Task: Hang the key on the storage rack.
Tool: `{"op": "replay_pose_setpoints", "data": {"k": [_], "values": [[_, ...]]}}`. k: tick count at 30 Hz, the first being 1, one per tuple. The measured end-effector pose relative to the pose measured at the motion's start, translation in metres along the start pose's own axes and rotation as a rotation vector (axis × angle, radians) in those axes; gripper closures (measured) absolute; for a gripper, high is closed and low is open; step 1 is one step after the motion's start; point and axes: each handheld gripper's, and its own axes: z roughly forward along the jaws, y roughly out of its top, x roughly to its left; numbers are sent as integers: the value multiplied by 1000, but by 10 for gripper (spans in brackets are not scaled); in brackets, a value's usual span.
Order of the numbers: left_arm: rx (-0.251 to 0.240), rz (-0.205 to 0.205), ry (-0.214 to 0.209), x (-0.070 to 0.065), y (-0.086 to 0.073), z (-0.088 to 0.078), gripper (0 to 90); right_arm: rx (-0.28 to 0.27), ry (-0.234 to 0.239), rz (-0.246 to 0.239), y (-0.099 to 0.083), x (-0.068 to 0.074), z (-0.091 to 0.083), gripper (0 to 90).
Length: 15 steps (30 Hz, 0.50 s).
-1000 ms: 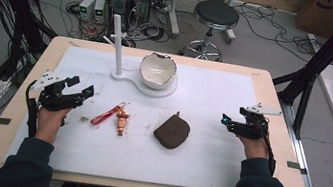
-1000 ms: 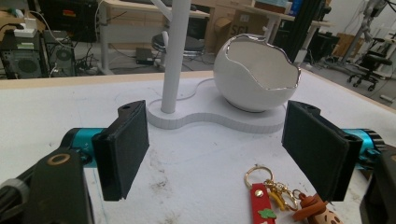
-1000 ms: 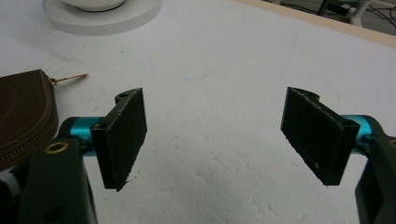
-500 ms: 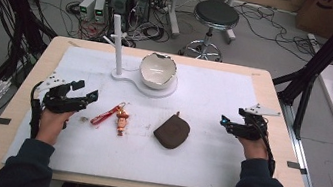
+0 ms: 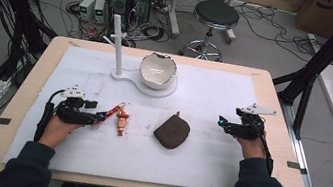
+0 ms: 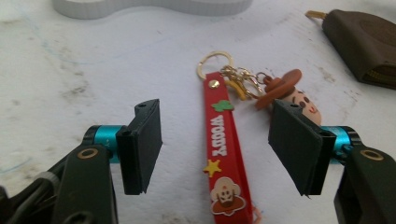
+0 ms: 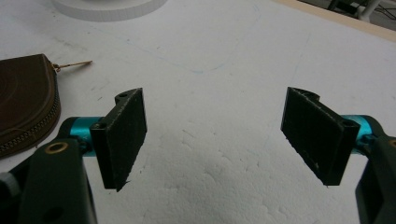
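Note:
A red Woody keychain strap [image 6: 223,149] with a gold ring and a small cowboy figure [image 6: 299,95] lies flat on the white mat; in the high view the keychain [image 5: 118,114] is left of centre. My left gripper [image 6: 215,147] is open, its jaws standing either side of the strap, just above the mat. The left gripper [image 5: 95,115] reaches it from the left. A brown zip pouch [image 5: 172,132] lies at the middle. My right gripper [image 7: 215,135] is open over bare mat, with the pouch [image 7: 23,107] to its left. The right gripper [image 5: 224,125] sits at the right side.
A white stand [image 5: 143,82] at the back carries an upright white post [image 5: 117,45] and a white bowl [image 5: 157,70]. The wooden table edge [image 5: 281,106] frames the mat. A stool and cables sit on the floor beyond.
My left gripper has moved right toward the keychain until its jaws straddle the strap. The right gripper has stayed put.

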Motion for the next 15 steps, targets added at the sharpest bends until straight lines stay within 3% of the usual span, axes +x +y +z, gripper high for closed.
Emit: {"op": "replay_pose_setpoints", "data": {"k": [6,10,12,15], "values": [[90,21,23,-3,-2,9,331,-2,-2,1,0,0,-1,230],[144,101,55,-9,-1,12,340,2,-1,0,0,1,0,231],[159,138,100,-10,1,11,438,9,0,0,0,1,0,231],[159,134,88,-8,2,7,613,12,0,1,0,0,0,231]]}}
